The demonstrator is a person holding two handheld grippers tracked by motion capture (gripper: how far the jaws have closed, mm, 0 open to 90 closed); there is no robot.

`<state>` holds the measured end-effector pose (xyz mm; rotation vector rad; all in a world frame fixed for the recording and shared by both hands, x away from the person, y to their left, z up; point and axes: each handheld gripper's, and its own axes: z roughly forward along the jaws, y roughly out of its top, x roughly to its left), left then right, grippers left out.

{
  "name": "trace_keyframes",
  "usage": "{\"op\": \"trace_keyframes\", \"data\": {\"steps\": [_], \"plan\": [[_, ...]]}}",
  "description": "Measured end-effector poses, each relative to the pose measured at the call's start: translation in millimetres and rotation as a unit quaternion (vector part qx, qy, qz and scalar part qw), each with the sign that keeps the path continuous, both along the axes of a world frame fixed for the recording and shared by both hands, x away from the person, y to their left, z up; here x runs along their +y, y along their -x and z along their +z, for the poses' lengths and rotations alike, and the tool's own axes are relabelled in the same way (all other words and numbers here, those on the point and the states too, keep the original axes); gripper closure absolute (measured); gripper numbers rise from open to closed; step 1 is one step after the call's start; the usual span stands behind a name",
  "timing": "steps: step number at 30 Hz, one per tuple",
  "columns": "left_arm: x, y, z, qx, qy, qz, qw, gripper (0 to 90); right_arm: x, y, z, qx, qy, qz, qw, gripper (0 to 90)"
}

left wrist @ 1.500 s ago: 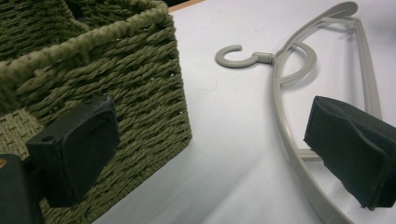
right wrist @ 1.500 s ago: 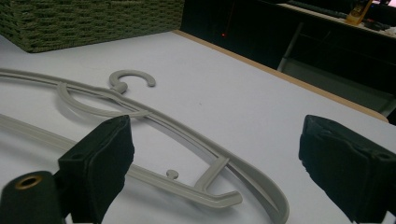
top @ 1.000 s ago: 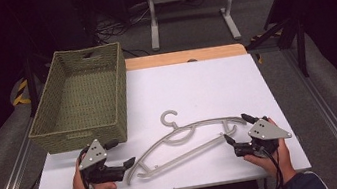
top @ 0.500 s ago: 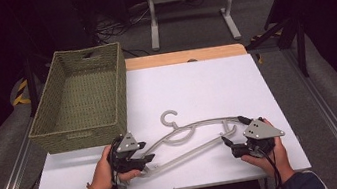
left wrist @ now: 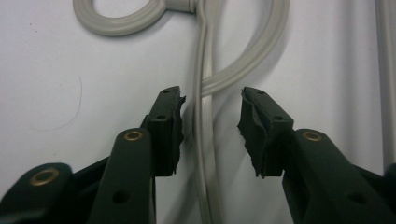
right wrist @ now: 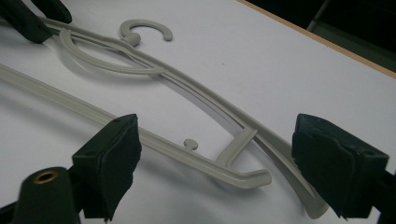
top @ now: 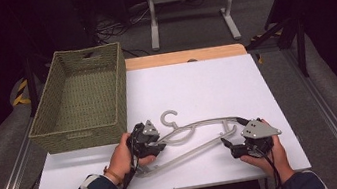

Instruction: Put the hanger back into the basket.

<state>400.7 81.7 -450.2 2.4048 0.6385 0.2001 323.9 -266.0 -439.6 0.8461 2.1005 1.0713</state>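
One grey plastic hanger [top: 197,133] is really all we've got lying on the white board [top: 196,90], down near the 6 o'clock edge, flat, with its hook [top: 170,118] pointing toward 12. Nothing sits on top of it or crowds it; the rest of the board around it is bare.

Over at about 9 o'clock there's a green woven basket [top: 45,128] sitting on the board's left side, well apart from the hanger. As far as we can see into it, there's nothing inside, just the woven bottom.

Our left gripper [left wrist: 210,121] is at the hanger's left end, around 7 o'clock. Its jaws are spread a moderate way with the thin hanger arm [left wrist: 205,154] running up between them, closer to the left pad [left wrist: 170,126]. We can't tell if that pad actually touches the plastic, and the other pad is clear of it, so nothing is pinched.

Our right gripper [right wrist: 215,163] is at the other end, about 5 o'clock. Jaws are wide apart, and the hanger's right tip [right wrist: 252,177], where the lower bar meets the shoulder, lies on the board between them without touching either pad.

Beyond the board at 12 o'clock we can see a wooden strip [top: 186,55], then a dark floor with a metal stand [top: 188,5].
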Motion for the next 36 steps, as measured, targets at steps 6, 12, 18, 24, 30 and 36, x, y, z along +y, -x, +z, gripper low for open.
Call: {"op": "trace_keyframes", "data": {"steps": [6,12,18,24,30,36], "plan": [[-5.2,-1.5,3.4,0.004,-0.021,-0.008,0.9997,68.9,0.9,-0.7,-0.8,0.004,0.001,0.002,1.0000,16.0],[-5.8,-1.3,6.0,0.004,-0.038,-0.009,0.9992,81.2,0.4,-0.8,-0.7,0.008,0.003,0.002,1.0000,16.1],[-9.2,3.6,12.4,0.012,-0.079,-0.019,0.9966,81.0,-2.3,-0.9,1.4,0.008,-0.005,-0.007,0.9999,15.5],[-16.4,5.7,17.6,0.025,-0.127,-0.037,0.9909,79.6,-6.8,-2.3,3.0,0.014,-0.012,-0.019,0.9996,15.1],[-25.2,1.5,19.8,0.018,-0.161,-0.040,0.9860,69.4,-5.5,-3.6,1.7,0.024,-0.003,-0.018,0.9995,17.4],[-25.0,-2.1,18.2,0.020,-0.146,-0.036,0.9884,66.1,-3.6,-4.9,0.4,0.029,0.002,-0.017,0.9994,17.3]]}}
